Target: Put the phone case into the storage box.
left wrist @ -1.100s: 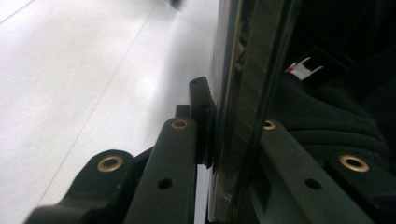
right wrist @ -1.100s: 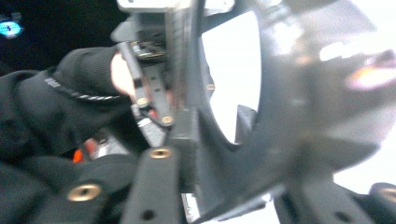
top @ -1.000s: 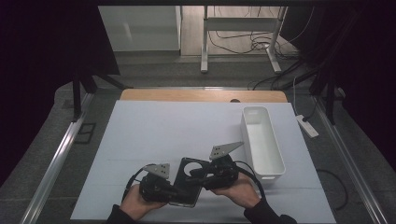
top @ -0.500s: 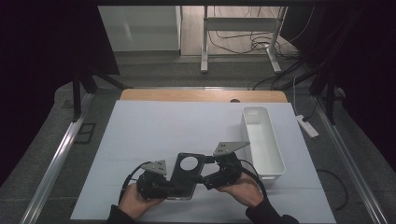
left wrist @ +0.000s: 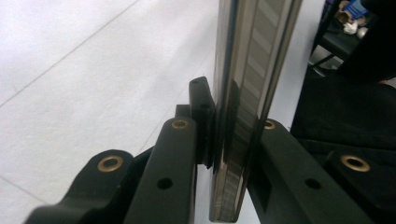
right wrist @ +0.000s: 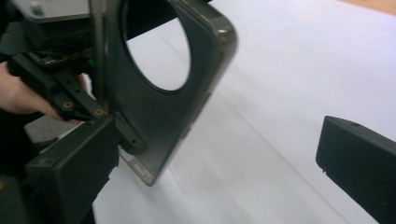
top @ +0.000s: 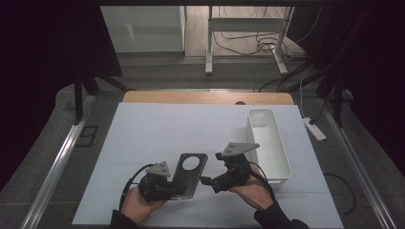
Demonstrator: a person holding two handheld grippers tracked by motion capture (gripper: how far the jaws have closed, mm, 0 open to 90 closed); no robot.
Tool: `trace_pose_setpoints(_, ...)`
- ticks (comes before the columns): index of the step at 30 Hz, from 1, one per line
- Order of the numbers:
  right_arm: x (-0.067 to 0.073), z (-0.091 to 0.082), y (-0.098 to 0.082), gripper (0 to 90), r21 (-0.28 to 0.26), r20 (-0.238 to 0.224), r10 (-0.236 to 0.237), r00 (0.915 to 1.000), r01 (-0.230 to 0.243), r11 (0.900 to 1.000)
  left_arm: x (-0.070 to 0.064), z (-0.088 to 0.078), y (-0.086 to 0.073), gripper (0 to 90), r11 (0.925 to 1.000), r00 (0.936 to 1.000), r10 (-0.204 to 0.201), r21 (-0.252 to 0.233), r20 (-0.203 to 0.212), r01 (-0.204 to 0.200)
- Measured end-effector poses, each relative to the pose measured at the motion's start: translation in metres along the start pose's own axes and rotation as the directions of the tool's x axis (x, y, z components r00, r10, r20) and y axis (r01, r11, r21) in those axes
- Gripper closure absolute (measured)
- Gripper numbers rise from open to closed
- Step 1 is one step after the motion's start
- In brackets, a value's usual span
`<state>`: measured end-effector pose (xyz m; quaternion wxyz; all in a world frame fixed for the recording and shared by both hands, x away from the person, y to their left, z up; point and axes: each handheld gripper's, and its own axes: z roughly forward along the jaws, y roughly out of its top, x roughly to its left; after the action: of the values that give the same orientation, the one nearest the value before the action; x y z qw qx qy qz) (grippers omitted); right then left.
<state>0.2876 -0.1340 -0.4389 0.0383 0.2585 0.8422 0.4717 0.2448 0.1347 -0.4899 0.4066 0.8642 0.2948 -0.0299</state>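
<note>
Two grippers work over the near edge of the white table (top: 157,129), one in each of the person's hands. Near-left of centre, the left gripper (top: 165,188) is clenched on a dark phone case (top: 190,174) with a large round camera hole, and holds it tilted with its far end raised over the table. In the left gripper view the case (left wrist: 247,93) runs edge-on up between the two black jaws, which press on it from both sides. Just right of the case, the right gripper (top: 206,181) has just been opening its jaws; they now stand wide apart and released, pointing left toward the case's right edge. In the right gripper view the case (right wrist: 159,116) stands close by the jaw at the left of that picture, while the other jaw sits well apart over bare table; whether the near jaw touches the case I cannot tell. Right of both hands, a long white bin (top: 282,162) rests on the table, running from near to far
</note>
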Motion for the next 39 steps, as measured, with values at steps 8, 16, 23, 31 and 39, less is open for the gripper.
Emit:
trace_pose_setpoints(8,-0.006,-0.004,-0.001,0.0,0.001,0.049,0.018,0.9986,-0.018,1.000,0.000,-0.002,0.000,85.1,0.9998,0.9960,-0.021,0.003,-0.087,0.021)
trace_pose_setpoints(16,-0.007,-0.005,-0.001,0.0,0.007,0.050,0.023,0.9985,-0.023,1.000,0.000,-0.002,0.000,85.1,0.9997,0.9963,-0.023,0.003,-0.083,0.023)
trace_pose_setpoints(23,-0.006,-0.009,0.003,0.0,-0.018,0.010,0.062,0.9980,-0.061,0.998,-0.002,-0.001,0.000,85.1,1.0000,0.9980,-0.005,0.004,-0.063,0.006)
trace_pose_setpoints(31,-0.003,-0.014,0.007,0.0,-0.035,0.005,0.055,0.9985,-0.055,0.998,-0.007,0.002,0.001,85.0,0.9998,0.9990,0.017,0.015,-0.042,-0.017)
trace_pose_setpoints(39,0.001,-0.016,0.011,0.0,-0.013,-0.005,0.052,0.9986,-0.052,0.999,-0.009,0.004,0.001,85.0,0.9992,0.9994,0.031,0.025,-0.016,-0.031)
